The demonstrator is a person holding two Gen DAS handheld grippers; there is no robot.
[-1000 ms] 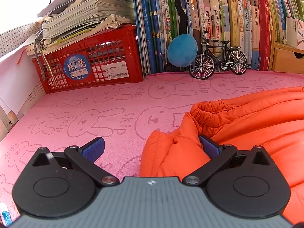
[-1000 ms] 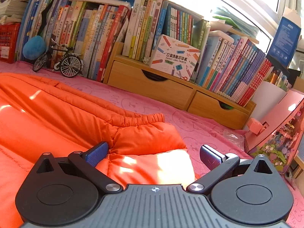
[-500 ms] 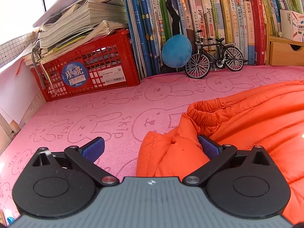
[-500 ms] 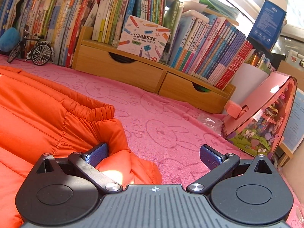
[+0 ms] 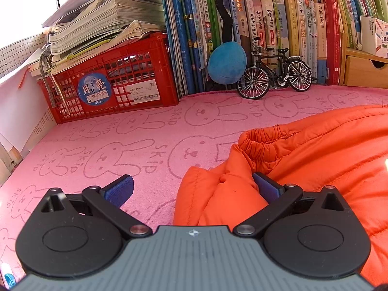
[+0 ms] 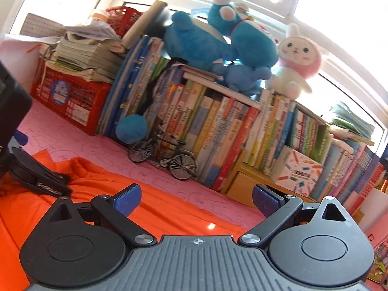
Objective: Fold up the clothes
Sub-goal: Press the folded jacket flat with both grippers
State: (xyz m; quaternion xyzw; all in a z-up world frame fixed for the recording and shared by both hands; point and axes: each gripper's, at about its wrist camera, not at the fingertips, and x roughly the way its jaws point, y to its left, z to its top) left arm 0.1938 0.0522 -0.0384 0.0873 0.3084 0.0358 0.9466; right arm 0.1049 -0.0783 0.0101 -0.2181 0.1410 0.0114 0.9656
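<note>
While the left gripper (image 5: 192,188) rests low with fingers spread, an orange jacket (image 5: 315,160) fold lies between them, ungripped. The right gripper (image 6: 196,197) hovers above the jacket, fingers apart and empty.

Right tool (image 6: 196,197) spread wide, tilted above orange jacket (image 6: 150,208) toward books (image 6: 218,131)

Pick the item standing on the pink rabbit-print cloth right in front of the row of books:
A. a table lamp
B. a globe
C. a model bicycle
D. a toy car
C: a small black model bicycle stands on the pink rabbit-print cloth against the books.
</note>
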